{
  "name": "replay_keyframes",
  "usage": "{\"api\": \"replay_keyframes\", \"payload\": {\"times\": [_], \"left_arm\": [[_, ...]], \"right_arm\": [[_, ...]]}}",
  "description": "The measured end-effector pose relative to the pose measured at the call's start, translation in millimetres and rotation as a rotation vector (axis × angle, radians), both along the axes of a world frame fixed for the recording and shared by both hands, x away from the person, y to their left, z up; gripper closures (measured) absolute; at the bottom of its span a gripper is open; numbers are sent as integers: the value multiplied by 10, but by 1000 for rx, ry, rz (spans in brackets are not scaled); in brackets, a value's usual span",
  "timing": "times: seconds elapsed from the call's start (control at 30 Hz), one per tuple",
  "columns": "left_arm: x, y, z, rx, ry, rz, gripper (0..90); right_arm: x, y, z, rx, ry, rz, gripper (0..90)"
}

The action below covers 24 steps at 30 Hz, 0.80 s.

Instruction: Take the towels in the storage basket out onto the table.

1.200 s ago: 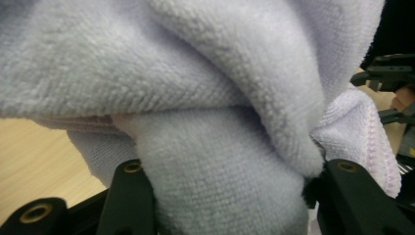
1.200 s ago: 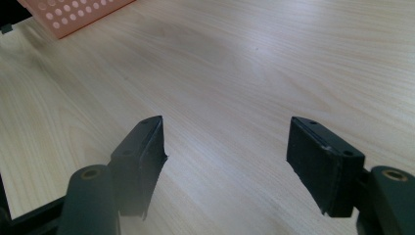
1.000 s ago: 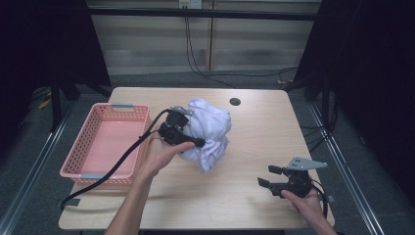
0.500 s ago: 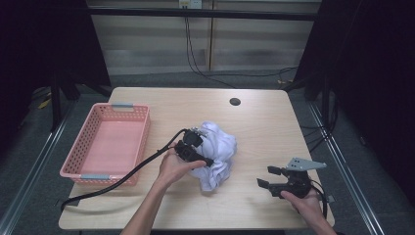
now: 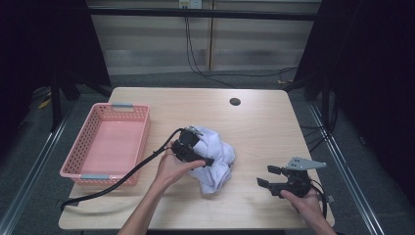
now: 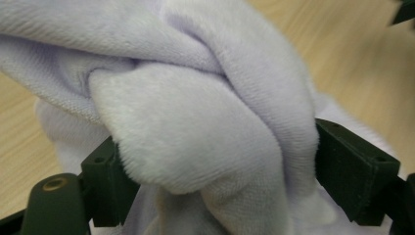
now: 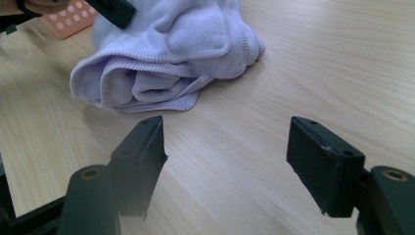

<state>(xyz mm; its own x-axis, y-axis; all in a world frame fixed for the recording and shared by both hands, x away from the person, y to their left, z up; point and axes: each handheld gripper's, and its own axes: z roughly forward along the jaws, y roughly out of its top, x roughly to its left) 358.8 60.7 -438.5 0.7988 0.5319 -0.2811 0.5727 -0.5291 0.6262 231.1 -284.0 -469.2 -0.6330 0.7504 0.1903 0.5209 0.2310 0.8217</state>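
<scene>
The pink basket [image 5: 105, 147] at the table's left holds nothing; the left gripper [image 5: 195, 155], jaws just opening, straddles the white towel [image 5: 215, 156], and the right gripper [image 5: 274, 177] gapes.

A pale wooden desk [image 5: 254, 122] with rounded corners stands on grey carpeted floor [image 5: 29, 171]. Beyond it a light panelled wall [image 5: 244, 44] carries dark cables [image 5: 195, 54] hanging down. Black curtains, or perhaps dark screens [image 5: 372, 73], close both sides.
</scene>
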Motion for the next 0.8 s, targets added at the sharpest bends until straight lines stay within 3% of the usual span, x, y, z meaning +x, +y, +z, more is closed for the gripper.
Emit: {"api": "replay_keyframes", "payload": {"times": [0.07,0.13,0.17,0.23,0.27,0.33,0.47,0.53,0.57,0.67,0.7,0.8], "left_arm": [[-44,50,54,8,-28,19,189],[-87,125,94,-28,-42,24,241],[-99,144,98,-22,-45,35,255],[-133,167,121,41,-63,38,233],[-184,185,141,35,-79,50,243],[-252,247,190,-12,-75,39,309],[-446,353,289,-9,-118,26,416],[-550,417,293,-66,-86,28,479],[-606,441,288,-69,-89,30,511],[-750,495,268,-30,-125,12,538],[-785,528,257,-43,-131,-6,536],[-891,596,205,-74,-138,7,521]], "right_arm": [[18,12,6,1,2,-1,305],[38,31,12,4,4,1,305],[56,55,16,1,5,7,305],[79,99,23,-6,4,18,305],[85,117,25,-6,6,22,305],[94,165,36,-16,10,35,305],[137,229,53,-22,8,60,334],[175,284,61,-22,9,76,390],[194,319,65,-24,10,83,402],[250,428,73,-12,16,111,443],[269,471,76,-7,16,122,457],[299,621,66,2,31,157,513]]}}
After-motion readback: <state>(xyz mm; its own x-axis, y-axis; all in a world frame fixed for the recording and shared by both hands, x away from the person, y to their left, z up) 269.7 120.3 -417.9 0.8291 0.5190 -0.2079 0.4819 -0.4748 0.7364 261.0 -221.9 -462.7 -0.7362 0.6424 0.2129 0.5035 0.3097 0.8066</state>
